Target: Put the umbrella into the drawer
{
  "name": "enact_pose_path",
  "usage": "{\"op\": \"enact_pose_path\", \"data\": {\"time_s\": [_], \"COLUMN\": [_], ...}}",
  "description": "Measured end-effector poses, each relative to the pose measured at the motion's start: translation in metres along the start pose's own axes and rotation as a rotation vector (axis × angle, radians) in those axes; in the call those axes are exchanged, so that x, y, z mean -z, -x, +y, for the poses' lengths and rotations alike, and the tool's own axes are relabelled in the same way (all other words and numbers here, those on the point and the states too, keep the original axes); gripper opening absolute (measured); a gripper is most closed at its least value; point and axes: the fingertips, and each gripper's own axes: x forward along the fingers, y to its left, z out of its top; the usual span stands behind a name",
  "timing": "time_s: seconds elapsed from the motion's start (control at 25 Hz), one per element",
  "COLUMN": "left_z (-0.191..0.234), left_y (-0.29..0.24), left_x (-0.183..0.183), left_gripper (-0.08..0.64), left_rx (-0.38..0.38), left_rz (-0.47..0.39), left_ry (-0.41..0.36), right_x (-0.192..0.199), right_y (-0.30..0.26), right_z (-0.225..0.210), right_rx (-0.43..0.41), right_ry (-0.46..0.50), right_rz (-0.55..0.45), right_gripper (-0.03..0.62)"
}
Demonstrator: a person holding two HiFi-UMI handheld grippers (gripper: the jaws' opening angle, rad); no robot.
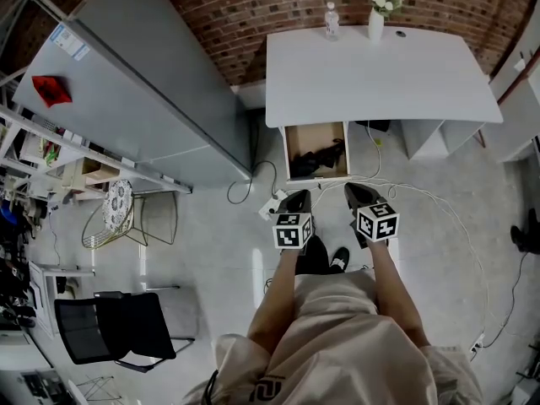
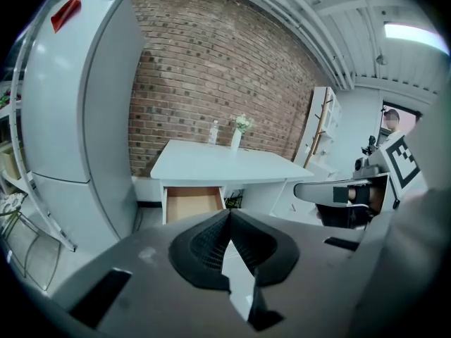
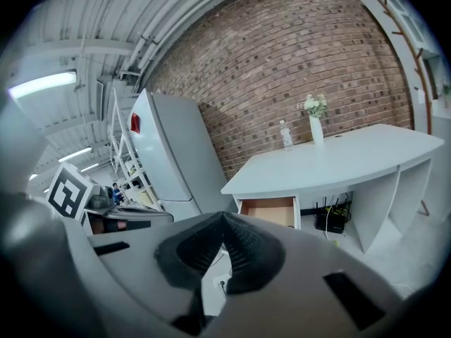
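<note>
Scanning from the left, I saw the tall grey refrigerator [image 1: 135,83] and the black chair [image 1: 114,323] standing well apart from the work, so neither mattered to my reach. My left gripper [image 1: 296,196] hung in front of the person carrying the rig, aimed down at the floor just short of the desk. Its own view showed the ribbed pads pressed tip to tip with nothing between them. I judged it was held shut and low simply because it had no load to carry.

Ahead, between the two tools, the drawer [image 1: 302,137] under the white desk [image 1: 380,74] stood pulled out. A dark folded bundle, which I took for the umbrella [image 1: 321,159], lay inside on the wooden bottom. To my eye the placing was done, and the drawer gaped only because nobody had pushed it in yet.

My right gripper [image 1: 360,193] sat level with its twin, jaws likewise closed on nothing. Either closed tip could have served as a blunt pusher against the drawer front. At the desk's back edge stood a vase [image 1: 376,22], a bottle [image 1: 332,21] near it, safely away from any shove.
</note>
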Motion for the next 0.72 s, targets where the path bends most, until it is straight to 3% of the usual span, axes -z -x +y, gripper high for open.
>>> {"op": "enact_pose_path", "data": {"time_s": [0.72], "left_z": [-0.005], "left_y": [-0.001], "left_x": [0.013], "left_gripper": [0.009], "left_rx": [-0.001], "left_rz": [0.045], "left_ry": [-0.029], "right_x": [0.018], "right_y": [0.006], "right_z": [-0.002], "right_rx": [0.009], "right_ry": [0.019], "right_rz": [0.070], "right_gripper": [0.066]}}
